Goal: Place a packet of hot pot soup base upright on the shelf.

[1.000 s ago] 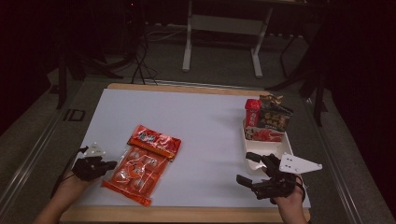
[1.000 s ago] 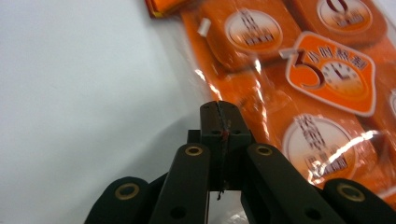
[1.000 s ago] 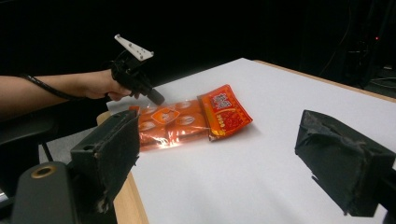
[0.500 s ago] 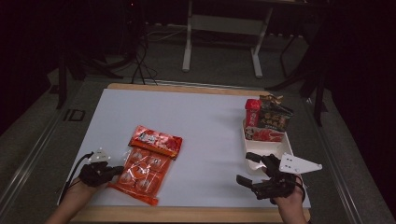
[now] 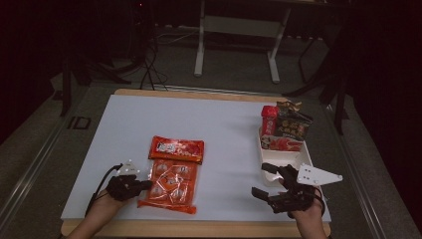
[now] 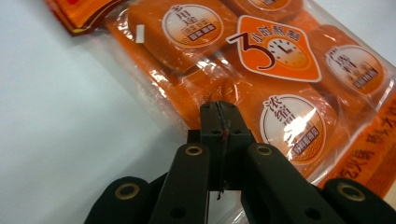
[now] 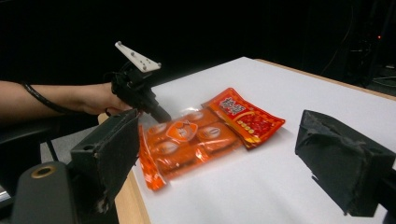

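The clear plastic bag of orange wrapped blocks (image 6: pixel 261 70) carries the readable print, seen closest in the left gripper view. An orange diamond-shaped badge (image 6: pixel 273 46) on its front shows a large white "3" beside a clock face, with small Chinese characters above (too small to make out). Each block bears a round white label (image 6: pixel 292 123) with the characters "浓缩" in brown and a dark band of smaller print that cannot be read. The red foil packet (image 5: pixel 176 148) beside it has a white label, illegible. The packets in the white tray (image 5: pixel 298 157) show no legible print.
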{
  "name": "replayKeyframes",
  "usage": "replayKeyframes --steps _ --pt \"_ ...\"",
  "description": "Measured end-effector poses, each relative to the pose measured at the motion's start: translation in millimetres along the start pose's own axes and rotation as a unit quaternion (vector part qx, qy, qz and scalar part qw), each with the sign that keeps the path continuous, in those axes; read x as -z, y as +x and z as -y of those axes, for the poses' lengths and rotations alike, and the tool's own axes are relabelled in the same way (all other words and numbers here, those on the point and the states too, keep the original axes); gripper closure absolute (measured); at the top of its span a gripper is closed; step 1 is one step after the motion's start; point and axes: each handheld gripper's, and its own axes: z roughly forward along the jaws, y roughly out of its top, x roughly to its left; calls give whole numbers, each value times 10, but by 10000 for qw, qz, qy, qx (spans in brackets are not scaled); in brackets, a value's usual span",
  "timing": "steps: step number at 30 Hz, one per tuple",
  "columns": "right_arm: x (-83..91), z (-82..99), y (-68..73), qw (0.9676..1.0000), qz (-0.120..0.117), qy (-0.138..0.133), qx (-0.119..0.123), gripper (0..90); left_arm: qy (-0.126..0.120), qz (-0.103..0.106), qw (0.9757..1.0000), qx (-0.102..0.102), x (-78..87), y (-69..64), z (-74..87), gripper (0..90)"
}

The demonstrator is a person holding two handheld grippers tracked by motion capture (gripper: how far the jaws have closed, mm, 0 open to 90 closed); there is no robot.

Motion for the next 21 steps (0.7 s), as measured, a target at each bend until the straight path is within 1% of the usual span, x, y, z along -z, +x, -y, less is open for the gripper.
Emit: replayKeyframes --steps 2,4,5,7,8,9,11,14,15,16,17,19,20,21 --pt "4 0 0 10000 -7 -9 -15 138 7 53 10000 -51 -52 -48 -45 900" --pt "9 0 4 10000 -2 1 -16 138 -7 110 9999 -40 -97 -87 -79 900" --pt "11 1 3 10000 1 -5 -18 138 9 133 9999 -98 -114 -105 -94 900" --pt "13 3 2 10000 8 -4 -12 138 5 173 9998 -92 -142 -131 -117 900" --pt "15 5 1 10000 5 -3 -17 138 12 190 9997 -137 -154 -149 -126 900" --pt "14 7 -1 10000 11 -2 -17 138 6 201 9997 -135 -165 -161 -135 900" --pt "13 10 -1 10000 10 6 -19 139 35 200 9996 -198 -169 -167 -146 900" --pt "13 10 -3 10000 10 11 -18 138 -2 213 9996 -169 -163 -155 -152 900" --pt "14 11 -3 10000 -2 1 -35 138 -86 166 9997 -132 -151 -135 -173 900" --pt "13 12 -3 10000 1 6 -35 139 -113 118 9998 -128 -150 -128 -184 900" --pt "12 12 -2 10000 7 15 -27 138 -163 -11 9998 -97 -151 -112 -204 900" --pt "13 15 -2 10000 -1 12 -27 138 -192 -105 9997 -54 -156 -76 -232 900" --pt "14 15 -2 10000 4 16 -25 138 -223 -208 9995 -27 -163 -53 -249 900" --pt "16 16 -4 10000 12 15 -20 138 -232 -226 9995 2 -174 -34 -261 900"
